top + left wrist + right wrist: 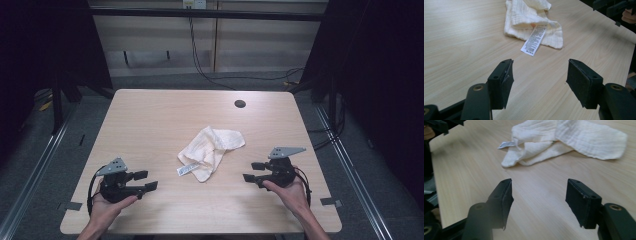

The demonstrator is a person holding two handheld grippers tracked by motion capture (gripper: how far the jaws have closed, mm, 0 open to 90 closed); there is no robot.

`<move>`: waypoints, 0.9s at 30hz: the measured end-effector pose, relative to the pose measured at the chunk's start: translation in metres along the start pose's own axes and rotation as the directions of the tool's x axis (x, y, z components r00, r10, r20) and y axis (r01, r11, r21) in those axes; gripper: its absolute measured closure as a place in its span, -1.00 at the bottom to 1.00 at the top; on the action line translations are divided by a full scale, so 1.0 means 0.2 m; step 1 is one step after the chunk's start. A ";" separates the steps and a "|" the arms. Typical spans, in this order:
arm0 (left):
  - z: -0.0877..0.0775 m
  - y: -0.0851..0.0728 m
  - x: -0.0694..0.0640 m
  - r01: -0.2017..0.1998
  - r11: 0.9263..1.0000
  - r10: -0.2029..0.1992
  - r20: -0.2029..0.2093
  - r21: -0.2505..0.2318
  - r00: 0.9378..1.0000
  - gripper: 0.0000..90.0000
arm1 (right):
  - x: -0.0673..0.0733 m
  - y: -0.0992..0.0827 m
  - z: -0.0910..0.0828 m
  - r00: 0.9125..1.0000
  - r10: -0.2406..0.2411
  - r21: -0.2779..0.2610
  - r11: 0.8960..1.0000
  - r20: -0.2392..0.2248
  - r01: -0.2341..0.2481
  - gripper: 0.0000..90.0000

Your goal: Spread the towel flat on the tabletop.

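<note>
The crumpled cream muslin cloth (210,151) lies mid-counter (150,120) between both hands, its long axis running from the tagged near corner toward the far right, a little nearer the right gripper (253,172) than the left gripper (146,180), both with fingers spread and empty.

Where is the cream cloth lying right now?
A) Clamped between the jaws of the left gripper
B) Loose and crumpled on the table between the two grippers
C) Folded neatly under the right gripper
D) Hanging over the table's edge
B: the cloth lies crumpled on the table, apart from the left gripper and right gripper, both with jaws open.
</note>
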State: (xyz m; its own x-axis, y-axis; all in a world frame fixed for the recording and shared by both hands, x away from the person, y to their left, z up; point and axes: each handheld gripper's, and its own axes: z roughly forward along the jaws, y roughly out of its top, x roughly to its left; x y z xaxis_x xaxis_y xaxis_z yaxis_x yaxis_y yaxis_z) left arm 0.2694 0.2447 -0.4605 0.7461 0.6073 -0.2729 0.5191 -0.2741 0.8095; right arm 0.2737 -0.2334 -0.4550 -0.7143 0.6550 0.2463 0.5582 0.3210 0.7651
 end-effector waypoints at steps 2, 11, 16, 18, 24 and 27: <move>-0.02 0.00 0.00 0.003 1.000 -0.003 -0.002 -0.010 1.000 -0.16 | 0.01 0.02 0.01 1.000 -0.018 0.005 1.000 0.007 0.018 -0.08; -0.03 0.00 0.01 -0.003 1.000 0.003 -0.023 -0.013 1.000 -0.16 | 0.02 0.15 0.09 0.998 -0.050 -0.003 0.999 -0.047 0.050 -0.01; -0.02 0.00 -0.02 -0.046 0.999 0.046 -0.029 0.003 0.999 -0.13 | 0.02 0.21 0.11 0.996 -0.066 -0.009 0.998 -0.055 0.066 0.01; -0.02 -0.01 -0.01 -0.045 0.999 0.045 -0.029 0.014 0.999 -0.12 | 0.01 0.24 0.13 0.997 -0.067 -0.005 0.998 -0.028 0.067 0.06; -0.02 -0.01 0.00 -0.044 0.999 0.044 -0.017 0.006 0.999 -0.12 | -0.02 0.30 0.16 0.996 -0.087 0.001 0.996 -0.023 0.087 0.06; -0.03 -0.01 -0.01 -0.050 0.999 0.050 -0.014 -0.002 0.999 -0.15 | -0.03 0.33 0.17 0.994 -0.100 -0.021 0.995 -0.048 0.099 0.05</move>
State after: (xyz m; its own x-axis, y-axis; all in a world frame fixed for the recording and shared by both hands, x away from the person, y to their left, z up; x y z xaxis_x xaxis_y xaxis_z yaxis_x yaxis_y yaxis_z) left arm 0.2650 0.2478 -0.4589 0.7651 0.6034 -0.2247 0.4805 -0.3027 0.8231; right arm 0.3295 -0.1938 -0.4260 -0.7861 0.5860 0.1967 0.4757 0.3703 0.7979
